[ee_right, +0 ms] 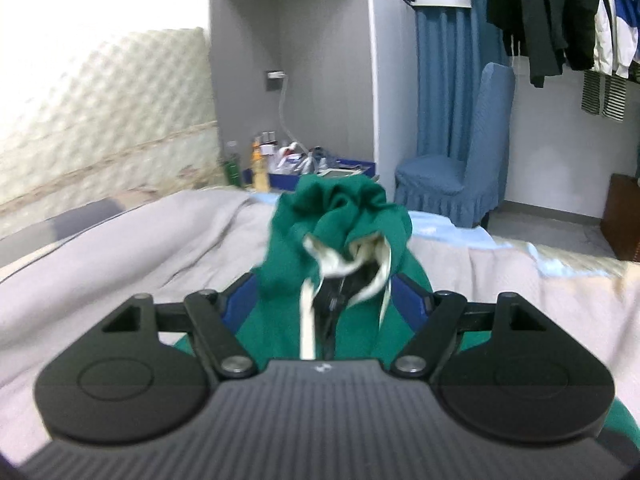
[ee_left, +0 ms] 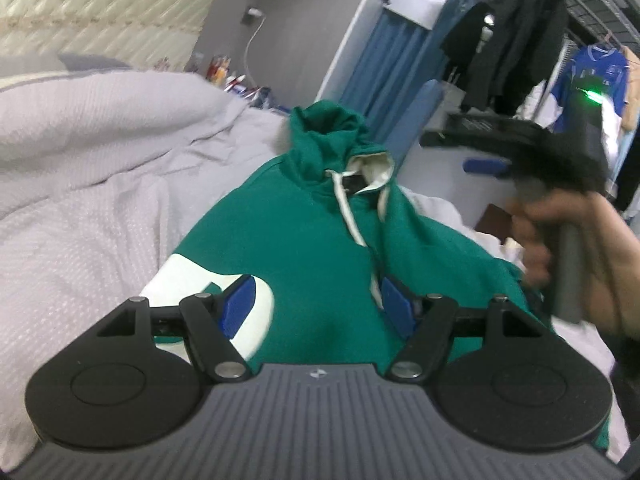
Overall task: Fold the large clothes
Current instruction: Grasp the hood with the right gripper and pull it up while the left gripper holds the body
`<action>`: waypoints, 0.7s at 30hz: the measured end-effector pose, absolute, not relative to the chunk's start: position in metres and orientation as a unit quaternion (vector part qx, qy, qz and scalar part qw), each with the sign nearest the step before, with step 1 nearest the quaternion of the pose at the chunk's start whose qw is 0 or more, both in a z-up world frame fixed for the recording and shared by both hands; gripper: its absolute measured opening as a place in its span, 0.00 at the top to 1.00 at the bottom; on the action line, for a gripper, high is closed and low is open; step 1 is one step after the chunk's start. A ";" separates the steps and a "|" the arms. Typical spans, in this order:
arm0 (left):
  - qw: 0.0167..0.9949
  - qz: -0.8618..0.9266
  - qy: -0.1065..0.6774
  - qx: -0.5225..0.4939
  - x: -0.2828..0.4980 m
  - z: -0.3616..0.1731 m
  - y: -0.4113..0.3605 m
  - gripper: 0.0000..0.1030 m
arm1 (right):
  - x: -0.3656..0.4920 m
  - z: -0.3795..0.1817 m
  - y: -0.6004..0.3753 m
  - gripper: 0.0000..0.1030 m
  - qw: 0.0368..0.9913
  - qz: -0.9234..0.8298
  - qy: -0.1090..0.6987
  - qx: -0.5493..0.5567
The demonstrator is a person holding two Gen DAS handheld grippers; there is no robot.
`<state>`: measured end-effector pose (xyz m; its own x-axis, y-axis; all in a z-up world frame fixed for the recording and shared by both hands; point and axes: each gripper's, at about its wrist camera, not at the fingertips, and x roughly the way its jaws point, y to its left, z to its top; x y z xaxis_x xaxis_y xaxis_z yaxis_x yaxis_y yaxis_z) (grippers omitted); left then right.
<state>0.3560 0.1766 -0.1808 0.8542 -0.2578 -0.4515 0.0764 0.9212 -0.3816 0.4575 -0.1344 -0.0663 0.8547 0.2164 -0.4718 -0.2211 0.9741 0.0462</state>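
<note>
A green hoodie with white lettering and white drawstrings lies front up on the bed, its crumpled hood at the far end. My left gripper hovers open over the chest area, its blue pads apart with no cloth pinched between them. In the left wrist view my right gripper is blurred at the upper right, gripped by a hand, off the cloth. In the right wrist view the right gripper stands open, facing the hood and the hoodie's neck opening, which its pads do not press.
The bed is covered by a rumpled pale grey duvet, with a quilted headboard on the left. Beyond the bed stand bottles and a blue box, a blue-covered chair and a blue curtain. Dark clothes hang at the upper right.
</note>
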 end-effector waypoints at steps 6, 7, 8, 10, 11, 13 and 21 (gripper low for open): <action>0.953 -0.103 0.222 -0.179 0.312 -0.156 0.171 0.28 | 0.355 -0.047 -0.163 0.27 0.956 0.134 0.262 0.020; 0.954 -0.100 0.219 -0.176 0.306 -0.154 0.169 0.28 | 0.342 -0.046 -0.168 0.27 0.953 0.138 0.268 0.021; 0.955 -0.096 0.218 -0.177 0.299 -0.151 0.168 0.28 | 0.327 -0.047 -0.172 0.27 0.950 0.140 0.277 0.020; 0.955 -0.084 0.219 -0.183 0.290 -0.147 0.168 0.28 | 0.304 -0.049 -0.181 0.27 0.940 0.144 0.308 0.017; 0.954 -0.077 0.220 -0.186 0.286 -0.145 0.168 0.28 | 0.297 -0.051 -0.184 0.27 0.936 0.148 0.319 0.014; 0.951 -0.063 0.230 -0.196 0.279 -0.141 0.171 0.28 | 0.282 -0.055 -0.193 0.27 0.926 0.168 0.339 0.008; 0.929 -0.008 0.272 -0.250 0.235 -0.137 0.190 0.28 | 0.239 -0.092 -0.196 0.27 0.874 0.257 0.412 0.008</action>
<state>0.2348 0.1896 -0.1370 0.8520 -0.1513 -0.5011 -0.1206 0.8748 -0.4692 0.2389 -0.1961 -0.0921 0.5288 0.4569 -0.7153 -0.4434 0.8673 0.2262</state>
